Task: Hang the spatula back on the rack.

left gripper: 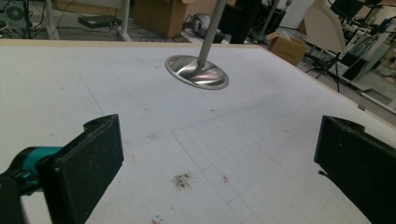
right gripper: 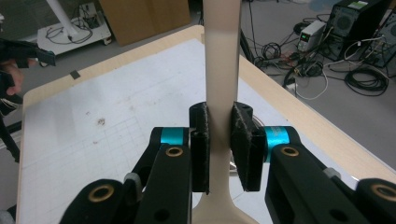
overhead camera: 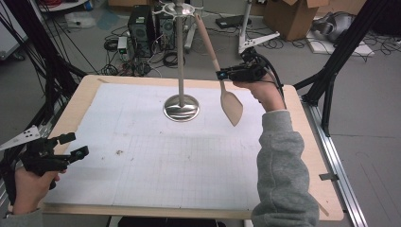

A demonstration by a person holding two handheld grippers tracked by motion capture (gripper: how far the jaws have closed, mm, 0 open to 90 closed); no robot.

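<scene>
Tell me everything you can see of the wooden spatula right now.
The wooden spatula is pale, smooth wood, with a long slim handle widening into a flat, angled blade. It hangs tilted above the table, blade down and handle top leaning toward the head of the metal stand. The right tongs clamp its handle just above the blade; whether its top touches the stand is unclear.

A research lab or test workshop is showing here. Desktop computer towers (overhead camera: 142, 23) are standing on the grey floor (overhead camera: 369, 118) among loose cables (overhead camera: 118, 66), cardboard boxes (overhead camera: 293, 16) are sitting at the back, and black tripod legs (overhead camera: 338, 52) are flanking the tabletop (overhead camera: 75, 99). A gridded white sheet (overhead camera: 156, 161) is covering the tabletop, suggesting measured trials.
</scene>
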